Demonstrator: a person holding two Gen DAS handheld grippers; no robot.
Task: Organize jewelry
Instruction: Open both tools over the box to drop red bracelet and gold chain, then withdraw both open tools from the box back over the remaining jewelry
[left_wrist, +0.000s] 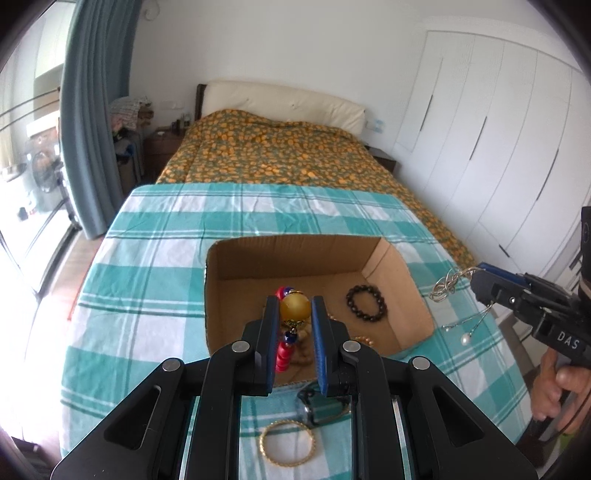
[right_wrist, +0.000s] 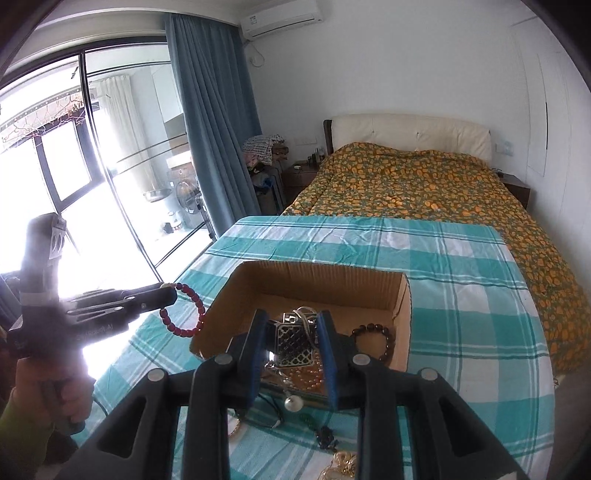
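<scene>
Left claw (left_wrist: 294, 308) clamped on red bead bracelet (left_wrist: 285, 354) above cardboard box (left_wrist: 295, 254). Right claw (right_wrist: 291, 325) gripping silver chain (left_wrist: 448, 283) beside box, over tabletop (left_wrist: 155, 236).

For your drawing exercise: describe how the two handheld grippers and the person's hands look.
Both the left gripper and right gripper are matte black, with silver rivets and blue finger pads. The right one bears white "DAS" lettering. The right hand is bare; the left hand shows a green sleeve.
</scene>
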